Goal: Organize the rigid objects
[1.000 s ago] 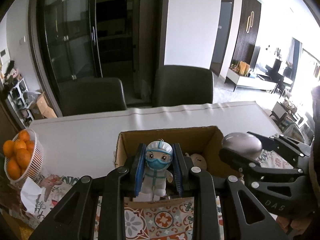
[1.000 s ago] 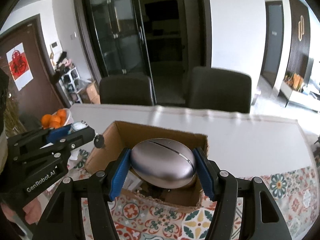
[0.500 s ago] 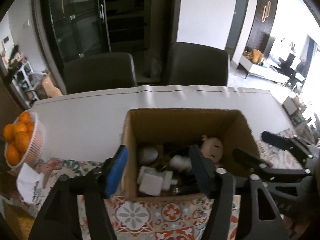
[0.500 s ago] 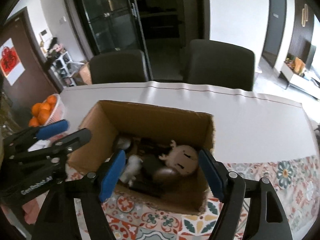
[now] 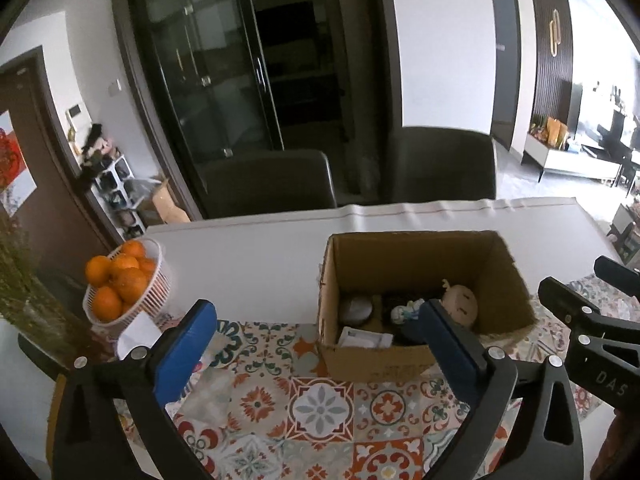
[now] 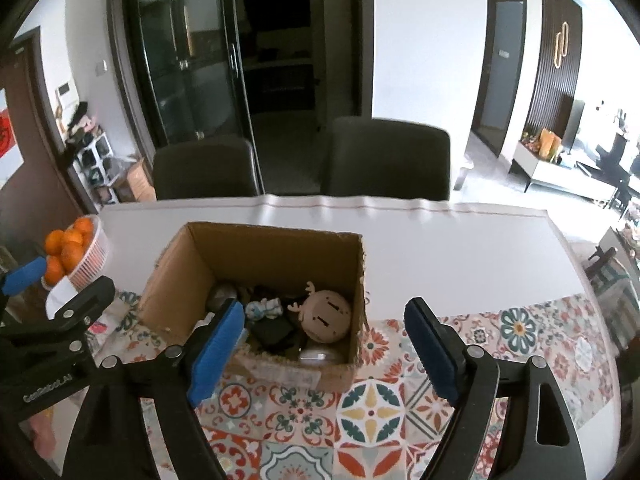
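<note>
Basically both grippers — left gripper point(image 5: 316, 344), right gripper point(image 6: 324, 344) — just opened, jaws empty; cardboard box point(image 6: 280, 248) looks light, grip its stiff rim.

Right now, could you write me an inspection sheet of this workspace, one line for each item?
Surface: white table with a patterned tile mat along the near edge.
Job's things: open cardboard box stands partly on the mat; inside lie a small masked figure, a round beige deer toy, a grey egg-shaped case and dark items too unclear to name.
Clutter: white basket of oranges and a crumpled tissue left of the box.
Grippers: left gripper and right gripper both open, jaws have just been opening, nothing between them.
Cables: nothing seen.
Surroundings: two dark chairs behind the table, a glass cabinet beyond.
</note>
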A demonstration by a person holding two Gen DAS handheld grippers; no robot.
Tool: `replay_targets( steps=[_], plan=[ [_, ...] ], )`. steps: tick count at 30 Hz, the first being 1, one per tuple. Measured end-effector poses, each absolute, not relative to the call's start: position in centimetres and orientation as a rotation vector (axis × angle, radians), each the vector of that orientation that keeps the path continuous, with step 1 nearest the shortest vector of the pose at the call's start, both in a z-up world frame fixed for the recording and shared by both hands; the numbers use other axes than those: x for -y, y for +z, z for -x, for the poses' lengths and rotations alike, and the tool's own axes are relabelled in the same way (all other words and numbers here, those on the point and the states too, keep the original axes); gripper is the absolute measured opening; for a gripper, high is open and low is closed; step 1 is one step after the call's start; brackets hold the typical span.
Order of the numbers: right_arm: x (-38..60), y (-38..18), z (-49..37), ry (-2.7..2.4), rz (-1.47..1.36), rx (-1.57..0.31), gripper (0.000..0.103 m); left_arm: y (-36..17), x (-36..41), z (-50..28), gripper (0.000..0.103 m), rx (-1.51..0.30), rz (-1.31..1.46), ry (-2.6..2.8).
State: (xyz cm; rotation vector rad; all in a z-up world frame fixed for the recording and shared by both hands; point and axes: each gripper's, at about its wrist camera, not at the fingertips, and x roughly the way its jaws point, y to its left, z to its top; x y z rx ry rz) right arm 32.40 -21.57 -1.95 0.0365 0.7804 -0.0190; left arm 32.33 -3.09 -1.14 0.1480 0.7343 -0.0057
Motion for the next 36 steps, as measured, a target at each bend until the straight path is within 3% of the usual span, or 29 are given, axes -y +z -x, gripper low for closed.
replay_targets(
  steps=[12,36],
  plan=[
    [20.1,2.8,-23.5,-0.081,0.045,-0.605,0.097,2.4,1.3,-23.3,0.103,-0.603,-0.13,0.038],
    [20.6,4.6,-13.3,-0.068,0.011,-0.525,0.099,4.6,1.6,-12.9,0.103,-0.471,-0.136,0.062]
  ],
)
